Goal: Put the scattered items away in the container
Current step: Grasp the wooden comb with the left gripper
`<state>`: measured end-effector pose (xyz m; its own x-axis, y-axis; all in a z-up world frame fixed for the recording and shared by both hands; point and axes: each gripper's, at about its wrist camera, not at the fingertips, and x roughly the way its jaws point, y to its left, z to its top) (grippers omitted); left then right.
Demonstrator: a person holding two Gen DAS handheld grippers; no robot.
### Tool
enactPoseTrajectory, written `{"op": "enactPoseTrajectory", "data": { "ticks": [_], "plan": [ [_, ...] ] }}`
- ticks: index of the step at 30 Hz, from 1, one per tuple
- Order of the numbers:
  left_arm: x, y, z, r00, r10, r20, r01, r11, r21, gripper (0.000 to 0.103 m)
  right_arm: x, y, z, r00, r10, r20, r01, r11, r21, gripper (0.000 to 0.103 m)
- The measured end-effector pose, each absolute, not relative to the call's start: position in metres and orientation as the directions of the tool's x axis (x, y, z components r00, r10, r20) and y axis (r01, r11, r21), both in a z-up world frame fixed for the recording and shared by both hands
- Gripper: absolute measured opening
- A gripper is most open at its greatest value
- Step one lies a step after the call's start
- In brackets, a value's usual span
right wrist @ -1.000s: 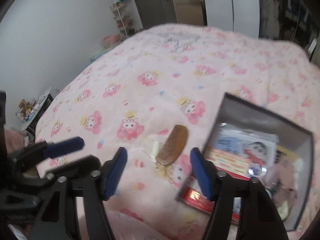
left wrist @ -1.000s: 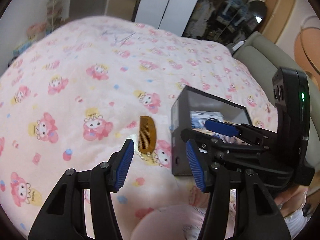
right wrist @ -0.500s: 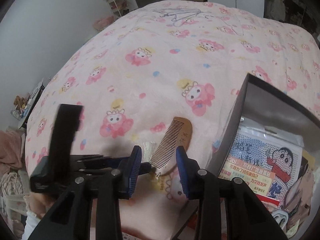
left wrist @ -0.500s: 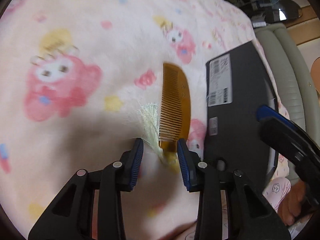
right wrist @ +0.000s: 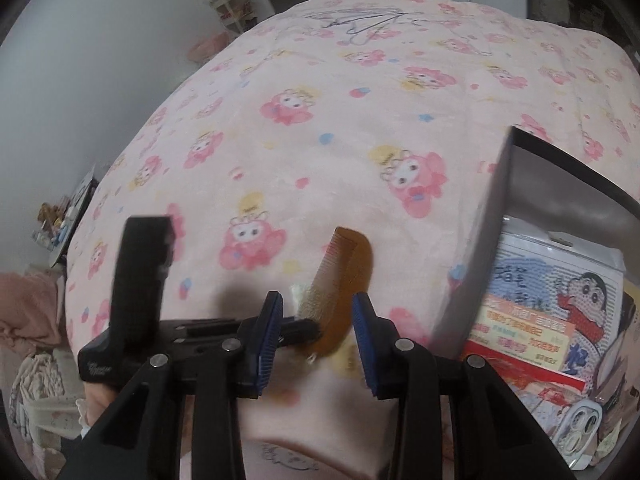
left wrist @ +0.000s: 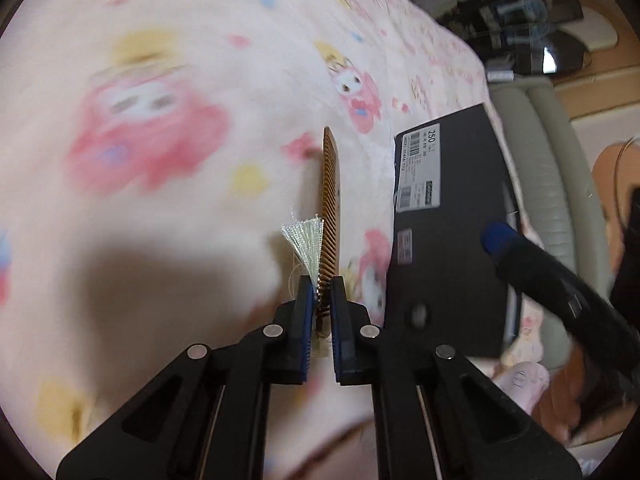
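A brown wooden comb (left wrist: 330, 200) with a pale tassel (left wrist: 306, 240) stands on edge on the pink blanket. My left gripper (left wrist: 321, 312) is shut on the comb's near end. The comb also shows in the right wrist view (right wrist: 344, 280), with the left gripper (right wrist: 304, 328) reaching in from the left. My right gripper (right wrist: 316, 336) is open and empty, just in front of the comb. The dark box (left wrist: 448, 240) stands right of the comb; in the right wrist view the box (right wrist: 480, 264) is open and holds printed packets (right wrist: 540, 312).
The pink cartoon-print blanket (right wrist: 320, 120) covers the whole bed. A grey wall and a small shelf (right wrist: 232, 4) are at the back left. A grey padded edge (left wrist: 552, 184) runs past the box on the right.
My left gripper has moved down to the comb and closed on its end, tipping it onto its edge. My right gripper has narrowed and moved closer to the comb.
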<state>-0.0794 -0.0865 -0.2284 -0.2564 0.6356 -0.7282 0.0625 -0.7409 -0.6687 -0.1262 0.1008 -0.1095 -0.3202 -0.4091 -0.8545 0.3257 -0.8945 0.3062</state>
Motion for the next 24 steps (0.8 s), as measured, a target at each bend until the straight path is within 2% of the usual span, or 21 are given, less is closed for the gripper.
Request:
{"op": "enactPoseTrajectory", "data": {
  "ticks": [3,5,6,7,9,12,16,17,19,24],
  "plan": [
    [-0.047,-0.125,-0.232,-0.283,0.606,-0.743,0.150,-0.737,-0.659,0.009,-0.122,0.073,-0.116,-0.254,-0.442,-0.860,0.403,-0.857,0.321,0.038],
    [-0.028,-0.150,-0.236,-0.310,0.572,-0.759,0.225,-0.732,-0.643,0.014,-0.126,0.057,-0.126,-0.208,-0.451,-0.868,0.434,-0.838,0.331,0.040],
    [-0.018,-0.160,-0.239,-0.315,0.561,-0.766,0.260,-0.725,-0.638,0.019,-0.129,0.050,-0.134,-0.184,-0.443,-0.877,0.437,-0.837,0.331,0.040],
    [-0.008,-0.168,-0.242,-0.313,0.566,-0.763,0.281,-0.712,-0.644,0.024,-0.133,0.045,-0.141,-0.164,-0.428,-0.889,0.436,-0.840,0.325,0.040],
    [0.009,-0.175,-0.249,-0.338,0.619,-0.709,0.293,-0.647,-0.704,0.024,-0.141,0.036,-0.155,-0.126,-0.398,-0.909,0.443,-0.842,0.307,0.040],
    [0.024,-0.171,-0.264,-0.381,0.675,-0.632,0.306,-0.553,-0.775,0.024,-0.147,0.027,-0.178,-0.068,-0.361,-0.930,0.462,-0.837,0.291,0.040],
    [0.021,-0.164,-0.269,-0.419,0.667,-0.616,0.316,-0.529,-0.787,0.024,-0.156,0.022,-0.196,-0.039,-0.328,-0.944,0.456,-0.847,0.275,0.040],
    [0.019,-0.162,-0.267,-0.422,0.650,-0.632,0.318,-0.546,-0.775,0.022,-0.160,0.021,-0.200,-0.035,-0.323,-0.946,0.451,-0.850,0.273,0.040],
    [0.014,-0.158,-0.264,-0.422,0.606,-0.674,0.328,-0.591,-0.737,0.012,-0.169,0.019,-0.208,-0.018,-0.311,-0.950,0.441,-0.856,0.272,0.040],
    [-0.003,-0.164,-0.247,-0.424,0.475,-0.771,0.364,-0.691,-0.625,0.006,-0.177,0.005,-0.226,0.076,-0.320,-0.944,0.497,-0.809,0.315,0.046]
  ]
}}
